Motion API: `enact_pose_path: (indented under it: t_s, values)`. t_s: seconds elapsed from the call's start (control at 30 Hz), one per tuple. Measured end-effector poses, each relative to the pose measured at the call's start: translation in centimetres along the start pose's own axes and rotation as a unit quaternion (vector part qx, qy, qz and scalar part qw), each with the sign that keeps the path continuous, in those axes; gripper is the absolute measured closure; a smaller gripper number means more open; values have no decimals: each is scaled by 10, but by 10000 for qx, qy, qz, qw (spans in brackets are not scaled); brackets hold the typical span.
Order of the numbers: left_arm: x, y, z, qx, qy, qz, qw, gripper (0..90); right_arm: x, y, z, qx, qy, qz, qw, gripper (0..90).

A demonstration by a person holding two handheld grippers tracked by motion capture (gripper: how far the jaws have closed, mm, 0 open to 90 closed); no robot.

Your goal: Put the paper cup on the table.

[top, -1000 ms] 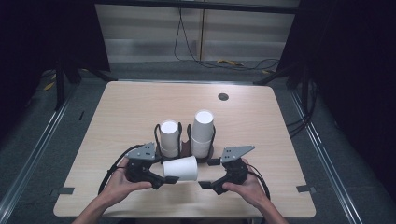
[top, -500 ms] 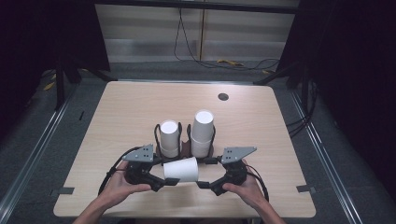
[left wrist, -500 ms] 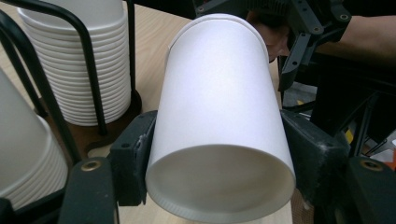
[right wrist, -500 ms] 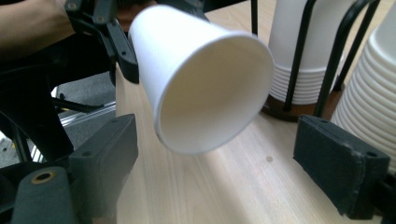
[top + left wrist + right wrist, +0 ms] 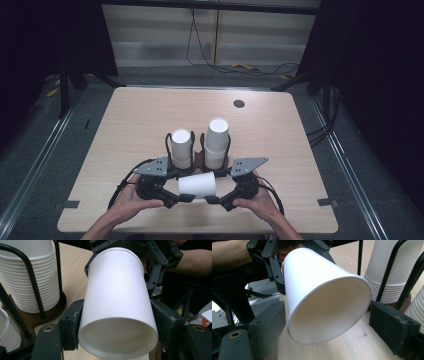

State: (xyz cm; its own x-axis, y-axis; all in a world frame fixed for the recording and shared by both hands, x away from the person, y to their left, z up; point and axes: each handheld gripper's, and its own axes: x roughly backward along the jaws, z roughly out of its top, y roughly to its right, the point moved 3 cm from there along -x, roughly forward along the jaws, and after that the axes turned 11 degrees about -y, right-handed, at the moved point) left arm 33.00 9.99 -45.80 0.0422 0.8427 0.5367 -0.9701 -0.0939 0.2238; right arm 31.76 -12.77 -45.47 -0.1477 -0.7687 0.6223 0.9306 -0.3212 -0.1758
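- Cup (image 5: 197, 184) status, anything changed?
- Barely. Against the earlier high views it sits in the same spot, lower middle of the frame, off the table (image 5: 300, 150), just in front of the two cup stacks (image 5: 181, 147). Both hands have kept almost still.
- Jaws?
- Left gripper (image 5: 183, 198) is clamped on the cup's base end, pads pressing both sides. Right gripper (image 5: 211, 200) straddles the mouth end with its jaws apart; in the right gripper view one pad stands clear of the rim.
- So what does that mean?
- Looks like a hand-over paused halfway: left carries all the weight, right hasn't taken hold yet.
- Orientation?
- Lying on its side, long axis roughly level, running left to right in the high view. Mouth points to the right of the frame at the right gripper, base to the left.
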Motion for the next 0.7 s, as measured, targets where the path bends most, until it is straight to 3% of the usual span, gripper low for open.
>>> enact_pose_path:
  t_s: [0.4, 0.7]
  values:
    - [-2, 1, -1, -6, -70, -65, 10000, 327, -7, -1, 1, -29, 6, 208, 9998, 158]
    - [-2, -1, -3, 7, -55, -162, 9999, 323, -3, 1, 2, -112, 143, 347, 9992, 198]
